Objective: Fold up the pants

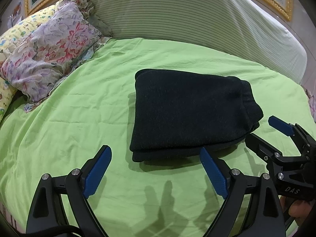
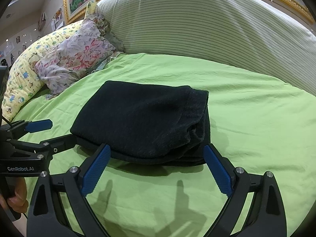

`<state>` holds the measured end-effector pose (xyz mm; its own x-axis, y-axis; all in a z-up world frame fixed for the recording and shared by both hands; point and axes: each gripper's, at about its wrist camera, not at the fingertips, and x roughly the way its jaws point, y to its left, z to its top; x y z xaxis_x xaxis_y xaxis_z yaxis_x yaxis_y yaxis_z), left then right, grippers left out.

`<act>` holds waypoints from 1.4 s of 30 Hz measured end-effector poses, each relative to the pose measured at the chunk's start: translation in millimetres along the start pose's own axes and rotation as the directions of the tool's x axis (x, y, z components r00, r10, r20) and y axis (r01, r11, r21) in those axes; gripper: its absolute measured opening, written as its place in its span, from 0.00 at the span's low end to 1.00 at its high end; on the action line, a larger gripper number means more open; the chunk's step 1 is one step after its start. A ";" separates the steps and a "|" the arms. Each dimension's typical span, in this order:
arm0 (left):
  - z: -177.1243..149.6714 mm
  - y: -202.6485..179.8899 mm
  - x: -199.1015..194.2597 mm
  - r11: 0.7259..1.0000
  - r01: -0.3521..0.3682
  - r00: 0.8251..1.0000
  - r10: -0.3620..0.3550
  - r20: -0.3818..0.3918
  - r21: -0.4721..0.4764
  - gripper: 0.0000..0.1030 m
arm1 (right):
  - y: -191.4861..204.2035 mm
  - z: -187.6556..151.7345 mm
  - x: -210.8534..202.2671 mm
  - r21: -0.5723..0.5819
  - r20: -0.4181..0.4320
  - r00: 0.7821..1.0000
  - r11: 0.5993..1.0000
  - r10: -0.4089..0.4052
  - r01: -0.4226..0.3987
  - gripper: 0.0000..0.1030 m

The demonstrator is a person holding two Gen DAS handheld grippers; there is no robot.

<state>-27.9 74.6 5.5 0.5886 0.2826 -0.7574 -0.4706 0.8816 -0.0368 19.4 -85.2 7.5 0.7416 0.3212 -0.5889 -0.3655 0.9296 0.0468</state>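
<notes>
Home bedroom: bed w/ green sheet [image 1: 79,108], floral pillow [image 1: 51,51].

Dark pants [image 1: 187,112], folded, on bedsheet [image 1: 79,108]

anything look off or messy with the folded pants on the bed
Nothing stands out. The pants lie folded in a compact stack on the green sheet, though their right-hand layers sit slightly uneven. Both grippers are open and hold nothing.

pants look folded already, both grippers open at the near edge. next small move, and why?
Probably back both grippers away. The dark pants already lie as a compact layered bundle on the green sheet. The left gripper and right gripper are both open at its near edge, holding nothing. The near right corner looks a bit bunched, so one light press there is optional.
</notes>
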 end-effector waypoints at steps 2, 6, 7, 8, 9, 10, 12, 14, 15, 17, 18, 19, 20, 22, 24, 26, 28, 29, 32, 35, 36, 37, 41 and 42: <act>-0.1 0.3 0.1 1.000 0.001 1.000 -0.001 -0.001 -0.001 0.89 | -0.4 -0.3 -0.2 -0.002 0.003 1.000 1.000 0.003 -0.003 0.92; 0.1 0.3 0.2 1.000 -0.001 1.000 0.001 0.000 -0.002 0.89 | -1.7 0.2 0.0 -0.001 -0.002 1.000 1.000 0.002 -0.002 0.92; 0.0 0.3 0.4 1.000 -0.001 1.000 0.001 -0.002 0.000 0.89 | -2.2 0.6 0.4 -0.001 -0.004 1.000 1.000 0.002 -0.002 0.92; 0.2 0.1 0.5 1.000 -0.001 1.000 0.001 -0.003 0.000 0.89 | -2.5 0.9 0.6 0.000 -0.005 1.000 1.000 0.001 -0.001 0.92; 0.5 -0.2 0.6 1.000 -0.001 1.000 0.001 -0.004 0.002 0.89 | -3.0 1.2 0.8 0.001 -0.005 1.000 1.000 0.001 -0.001 0.92; 0.6 0.0 1.2 1.000 -0.001 1.000 0.001 -0.004 0.003 0.89 | -3.4 1.5 1.0 0.003 -0.005 1.000 1.000 0.003 -0.003 0.92; 0.7 0.3 1.4 1.000 0.000 1.000 0.000 -0.003 0.004 0.90 | -3.5 1.6 1.3 0.004 -0.005 1.000 1.000 0.002 -0.002 0.92; 1.3 0.3 1.9 1.000 0.000 1.000 0.000 -0.004 0.004 0.90 | -3.5 1.8 1.9 0.002 -0.006 1.000 1.000 0.002 -0.002 0.92; 1.1 0.4 1.6 1.000 0.001 1.000 -0.001 -0.005 0.003 0.90 | -3.3 1.8 2.2 0.003 -0.006 1.000 1.000 0.005 -0.005 0.92; 1.9 0.8 2.4 1.000 0.002 1.000 -0.001 -0.005 0.001 0.90 | -3.2 1.9 2.1 0.003 -0.007 1.000 1.000 0.001 -0.001 0.92; 1.9 0.6 2.2 1.000 0.001 1.000 -0.001 -0.004 0.001 0.90 | -2.9 1.9 2.3 0.002 -0.006 1.000 1.000 0.001 -0.001 0.92; 1.9 0.9 2.6 1.000 0.002 1.000 -0.002 -0.005 0.002 0.90 | -3.3 2.3 2.4 0.004 -0.006 1.000 1.000 0.002 -0.002 0.92; 1.9 0.9 2.6 1.000 0.003 1.000 -0.003 -0.005 0.003 0.90 | -3.2 2.4 2.8 0.004 -0.008 1.000 1.000 0.002 -0.002 0.92; 3.1 1.2 3.3 1.000 0.003 1.000 -0.003 -0.005 0.003 0.90 | -3.1 2.8 3.1 0.004 -0.008 1.000 1.000 0.002 -0.002 0.92; 3.2 1.3 3.4 1.000 0.005 1.000 -0.005 -0.004 0.002 0.90 | -3.4 2.8 3.4 0.005 -0.010 1.000 1.000 0.002 -0.002 0.92; 5.3 1.5 3.9 1.000 0.006 1.000 -0.006 -0.003 0.001 0.90 | -3.4 2.7 3.3 0.004 -0.009 1.000 1.000 0.002 -0.002 0.92; 7.2 1.6 4.0 1.000 0.008 1.000 -0.008 0.000 0.000 0.90 | -3.5 2.7 3.3 0.006 -0.009 1.000 1.000 0.002 -0.002 0.92; 8.0 1.5 3.4 1.000 0.006 1.000 -0.006 0.003 -0.001 0.90 | -3.6 2.9 3.5 0.006 -0.010 1.000 1.000 0.002 -0.001 0.92; 10.2 1.3 1.8 1.000 0.006 1.000 -0.006 0.009 -0.004 0.90 | -3.7 2.9 3.3 0.005 -0.009 1.000 1.000 0.001 -0.001 0.92; 11.1 1.7 1.1 1.000 0.006 1.000 -0.006 0.011 -0.009 0.90 | -4.6 3.8 4.4 0.006 -0.010 1.000 1.000 0.004 -0.004 0.92; 11.6 1.9 1.3 1.000 0.005 1.000 -0.005 0.011 -0.011 0.90 | -4.6 4.0 4.4 0.005 -0.009 1.000 1.000 0.003 -0.003 0.92; 11.9 2.0 1.3 1.000 0.004 1.000 -0.004 0.011 -0.012 0.90 | -4.6 4.2 4.6 0.004 -0.008 1.000 1.000 0.002 -0.002 0.92; 12.1 1.3 0.8 1.000 0.003 1.000 -0.003 0.016 -0.011 0.90 | -5.7 4.2 4.8 0.008 -0.011 1.000 1.000 0.002 -0.002 0.92; 12.2 0.9 0.2 1.000 0.001 1.000 -0.001 0.021 -0.010 0.90 | -5.9 4.3 4.8 0.010 -0.010 1.000 1.000 0.000 0.000 0.92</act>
<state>-20.2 80.0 13.2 0.6026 0.2892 -0.7438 -0.4762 0.8782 -0.0443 27.6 -88.3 8.0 0.7357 0.3197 -0.5971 -0.3598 0.9314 0.0553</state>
